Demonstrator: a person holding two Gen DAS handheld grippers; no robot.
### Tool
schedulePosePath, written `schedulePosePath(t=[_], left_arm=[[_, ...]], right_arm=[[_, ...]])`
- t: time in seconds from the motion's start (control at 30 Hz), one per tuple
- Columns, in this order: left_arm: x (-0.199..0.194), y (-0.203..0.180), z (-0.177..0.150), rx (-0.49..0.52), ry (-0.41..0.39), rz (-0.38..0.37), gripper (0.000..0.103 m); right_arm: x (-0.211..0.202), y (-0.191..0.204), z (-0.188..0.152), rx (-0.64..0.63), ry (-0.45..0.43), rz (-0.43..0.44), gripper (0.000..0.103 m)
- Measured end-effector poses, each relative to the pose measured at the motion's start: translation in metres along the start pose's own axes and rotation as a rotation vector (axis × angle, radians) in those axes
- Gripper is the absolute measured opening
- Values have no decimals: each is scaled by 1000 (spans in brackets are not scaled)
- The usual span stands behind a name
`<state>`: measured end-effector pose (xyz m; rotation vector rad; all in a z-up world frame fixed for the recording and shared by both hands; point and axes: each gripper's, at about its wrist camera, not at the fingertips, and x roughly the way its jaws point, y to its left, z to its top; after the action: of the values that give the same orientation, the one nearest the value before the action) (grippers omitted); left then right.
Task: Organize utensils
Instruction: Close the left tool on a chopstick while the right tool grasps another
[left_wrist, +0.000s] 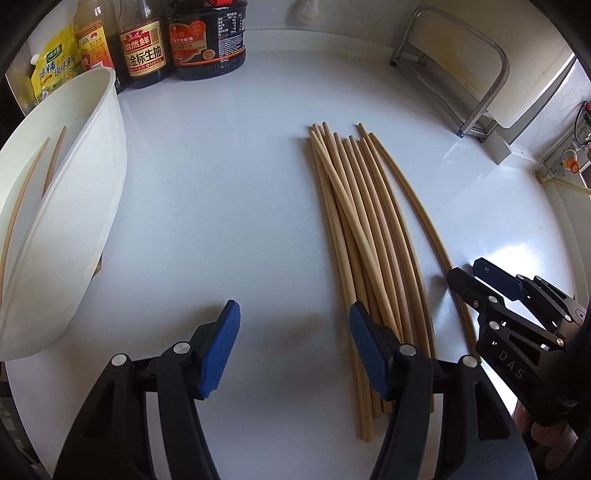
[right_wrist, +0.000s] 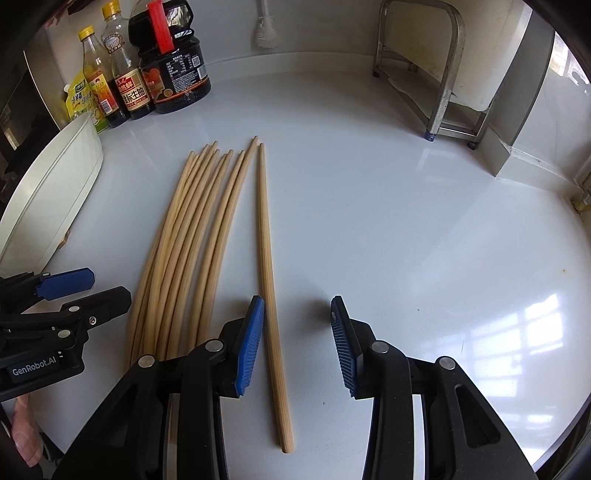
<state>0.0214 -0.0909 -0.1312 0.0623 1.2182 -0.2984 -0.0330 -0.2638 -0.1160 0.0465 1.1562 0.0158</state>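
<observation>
The left gripper (left_wrist: 293, 349) stands with jaws apart over bare white counter (left_wrist: 221, 192), gripping nothing; the bundle of wooden chopsticks (left_wrist: 364, 251) lies just beside its right finger, the white bin (left_wrist: 74, 236) off to its left. The right gripper (right_wrist: 297, 341) is also parted and empty-handed, with a single chopstick (right_wrist: 267, 280) lying between its pads (right_wrist: 249, 347), close against the left one

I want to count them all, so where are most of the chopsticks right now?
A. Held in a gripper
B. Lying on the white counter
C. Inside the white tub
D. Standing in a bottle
B: the chopsticks lie in a loose bunch on the counter, and only two show in the tub.
</observation>
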Motion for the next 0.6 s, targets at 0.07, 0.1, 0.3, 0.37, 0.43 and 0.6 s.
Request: schedulePosePath(t=[0.07, 0.1, 0.3, 0.37, 0.43, 0.6], left_arm=[[1, -1, 0, -1, -2, 5, 61], [2, -1, 0, -3, -4, 5, 63], [3, -7, 1, 14, -14, 20, 63], [4, -7, 1, 15, -17, 36, 64], [4, -7, 1, 20, -20, 45, 65], [8, -10, 3, 40, -27, 81, 67]], right_arm=[[-1, -4, -1, 10, 1, 1, 36], [-1, -5, -1, 13, 3, 5, 36], [-1, -5, -2, 12, -7, 8, 37], [-2, -5, -2, 12, -8, 9, 37], [-2, -5, -2, 10, -9, 11, 39], [-2, -3, -1, 0, -12, 33, 42]])
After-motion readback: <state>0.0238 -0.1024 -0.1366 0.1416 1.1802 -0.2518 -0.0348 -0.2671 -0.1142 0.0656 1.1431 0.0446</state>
